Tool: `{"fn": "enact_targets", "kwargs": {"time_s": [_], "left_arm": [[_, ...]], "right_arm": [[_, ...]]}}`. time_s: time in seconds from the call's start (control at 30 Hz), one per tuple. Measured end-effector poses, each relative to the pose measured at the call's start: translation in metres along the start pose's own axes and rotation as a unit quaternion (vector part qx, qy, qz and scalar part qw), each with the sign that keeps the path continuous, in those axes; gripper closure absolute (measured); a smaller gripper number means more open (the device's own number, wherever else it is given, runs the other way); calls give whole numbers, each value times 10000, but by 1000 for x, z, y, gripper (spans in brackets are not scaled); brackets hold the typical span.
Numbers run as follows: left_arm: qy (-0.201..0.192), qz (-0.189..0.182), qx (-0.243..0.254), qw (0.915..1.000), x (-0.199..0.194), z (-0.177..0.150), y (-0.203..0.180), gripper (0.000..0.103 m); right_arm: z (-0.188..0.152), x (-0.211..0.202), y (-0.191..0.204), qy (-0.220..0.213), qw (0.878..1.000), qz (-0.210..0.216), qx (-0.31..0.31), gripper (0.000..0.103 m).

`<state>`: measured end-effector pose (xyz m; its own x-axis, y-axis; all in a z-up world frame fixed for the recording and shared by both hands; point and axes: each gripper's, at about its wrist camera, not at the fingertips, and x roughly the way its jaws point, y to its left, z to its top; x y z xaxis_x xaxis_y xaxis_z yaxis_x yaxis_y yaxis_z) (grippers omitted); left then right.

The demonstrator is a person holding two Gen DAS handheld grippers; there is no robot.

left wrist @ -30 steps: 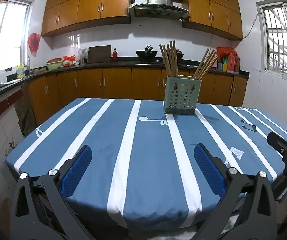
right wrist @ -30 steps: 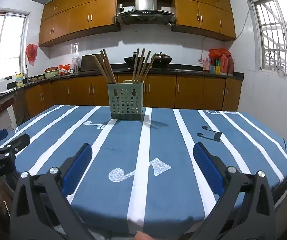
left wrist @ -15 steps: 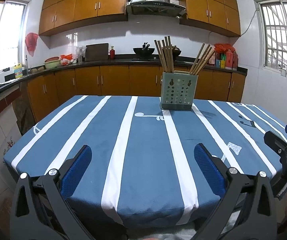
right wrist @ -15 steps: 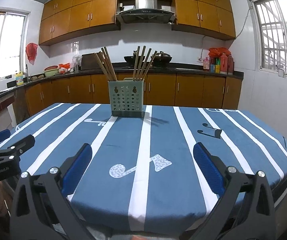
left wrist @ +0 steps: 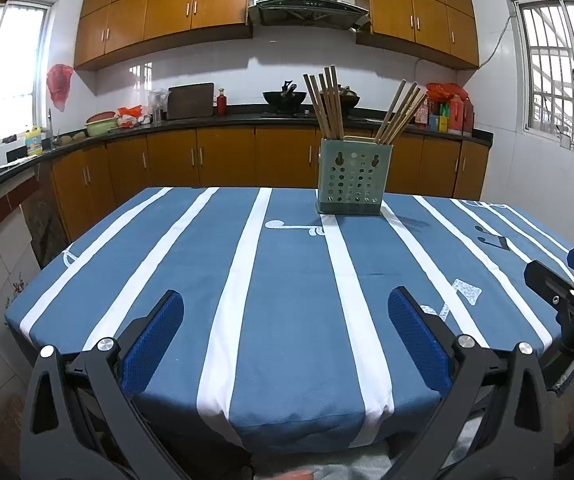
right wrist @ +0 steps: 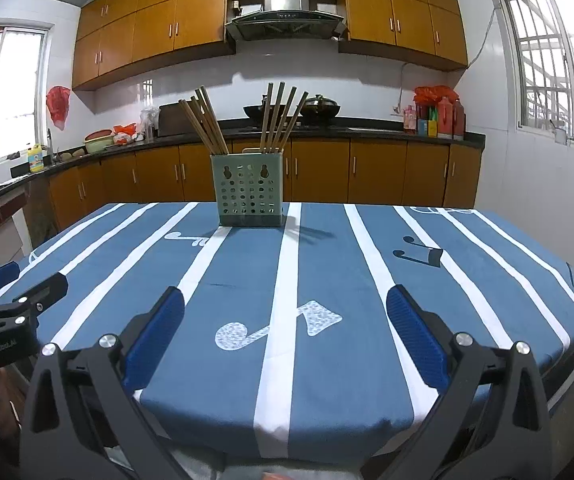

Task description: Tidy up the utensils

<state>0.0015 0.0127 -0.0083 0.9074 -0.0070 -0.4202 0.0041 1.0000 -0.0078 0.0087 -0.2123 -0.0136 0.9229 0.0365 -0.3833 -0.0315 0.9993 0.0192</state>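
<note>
Black left gripper (right wrist: pixel 11 300) reads "GenRobot.AI"; it and the right gripper (right wrist: pixel 285 332) gape wide, holding nothing. Chopsticks (right wrist: pixel 243 124) stand in a green holder (right wrist: pixel 249 196) on the striped blue tablecloth (right wrist: pixel 327 280), kitchen cabinets behind.

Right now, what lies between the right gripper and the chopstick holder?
Only bare striped tablecloth with printed music notes lies between the right gripper and the green chopstick holder; the right wrist view shows it.
</note>
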Motion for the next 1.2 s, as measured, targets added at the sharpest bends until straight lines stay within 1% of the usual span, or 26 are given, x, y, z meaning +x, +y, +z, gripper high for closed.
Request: {"fn": "enact_targets", "kwargs": {"time_s": [0.23,1.2], "left_arm": [[63,-25,1,10000,2,-2,-2,2],[47,-24,12,10000,3,-4,-2,2]], "right_arm": [[-3,2,-1,48,10000,-7,37,4],[-4,1,-1,34,10000,-14,22,4]]}}
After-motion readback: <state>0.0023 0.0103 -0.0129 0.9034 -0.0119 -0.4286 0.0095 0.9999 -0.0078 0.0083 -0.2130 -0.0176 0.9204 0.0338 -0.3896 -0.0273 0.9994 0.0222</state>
